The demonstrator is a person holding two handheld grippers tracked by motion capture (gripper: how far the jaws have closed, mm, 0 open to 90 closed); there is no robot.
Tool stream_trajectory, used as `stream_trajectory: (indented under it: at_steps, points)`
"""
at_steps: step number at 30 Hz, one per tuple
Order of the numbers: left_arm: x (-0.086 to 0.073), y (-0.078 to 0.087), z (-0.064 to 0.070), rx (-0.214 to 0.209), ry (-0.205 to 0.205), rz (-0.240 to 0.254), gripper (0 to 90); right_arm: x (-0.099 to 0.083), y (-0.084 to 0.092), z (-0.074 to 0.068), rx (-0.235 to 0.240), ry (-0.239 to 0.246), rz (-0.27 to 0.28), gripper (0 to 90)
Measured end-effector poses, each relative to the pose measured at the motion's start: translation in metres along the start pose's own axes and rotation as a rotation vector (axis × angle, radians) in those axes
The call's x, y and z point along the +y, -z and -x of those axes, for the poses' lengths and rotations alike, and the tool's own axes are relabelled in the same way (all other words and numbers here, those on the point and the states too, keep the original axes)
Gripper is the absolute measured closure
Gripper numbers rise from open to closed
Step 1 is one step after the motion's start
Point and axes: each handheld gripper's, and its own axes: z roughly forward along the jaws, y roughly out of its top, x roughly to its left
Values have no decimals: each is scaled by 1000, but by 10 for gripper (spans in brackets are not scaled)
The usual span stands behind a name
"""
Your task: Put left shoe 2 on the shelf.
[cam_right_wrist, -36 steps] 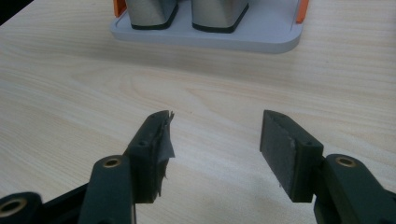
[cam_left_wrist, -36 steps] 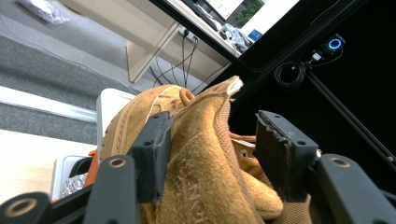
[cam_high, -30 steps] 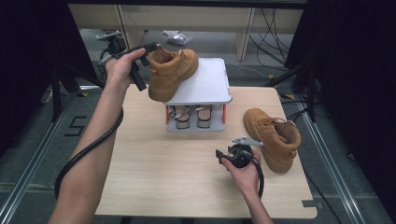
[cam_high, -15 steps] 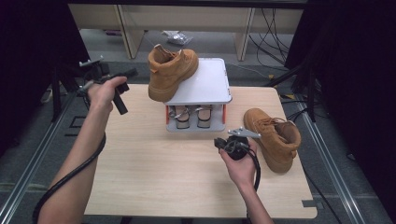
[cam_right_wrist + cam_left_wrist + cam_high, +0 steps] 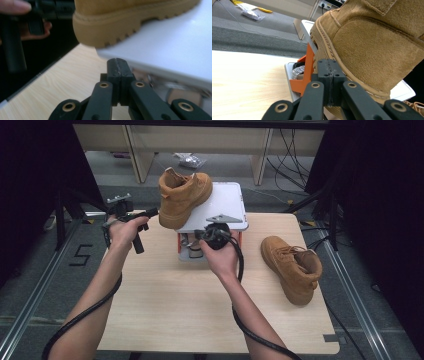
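A tan suede boot stands on the white platform of a small rack, its heel overhanging the left edge. My left gripper is shut and empty, level with the heel and just left of it; in the left gripper view the tips sit close below the boot. My right gripper is in front of the rack, below the platform edge. Its jaws have just closed with nothing between them, under the boot's sole. A second tan boot lies on the table at right.
The rack has orange brackets and holds items under the platform. The wooden table has bare room in front and at left. Cables trail from both grippers. Grey floor and metal rails surround the table.
My left gripper came away from the boot's top, dropped to the left of the platform and shut. My right gripper rose from beside the lying boot to the rack's front and shut.
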Motion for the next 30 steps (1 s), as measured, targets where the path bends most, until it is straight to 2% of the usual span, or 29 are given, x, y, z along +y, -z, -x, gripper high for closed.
stream_trajectory:
  at_steps: [3,5,6,11,20,22,24,26,29,30]
  points:
    - [0,0,-1,-10,8,-1,894,13,-18,-7,-13,21,-5,900]
    - [0,0,-2,-11,12,-2,894,17,-26,-10,-7,8,-5,900]
    - [0,0,-2,-11,14,0,894,19,-29,-11,-20,10,-15,900]
    - [-2,0,-3,-24,17,8,895,20,-42,-14,-20,9,-28,900]
    - [-1,0,-1,-23,5,4,896,21,-47,-15,-17,8,-31,900]
    - [-2,0,-1,-26,12,2,896,22,-47,-15,-21,-1,-37,900]
    - [-2,-1,1,-25,17,4,896,23,-46,-14,-32,11,-40,900]
    - [-2,-1,2,-28,14,1,897,22,-45,-12,-26,-3,-36,900]
    - [-4,-3,6,-39,17,-4,897,23,-43,-10,-50,7,-35,900]
    - [-4,-4,8,-43,12,-9,897,23,-42,-9,-53,-4,-37,900]
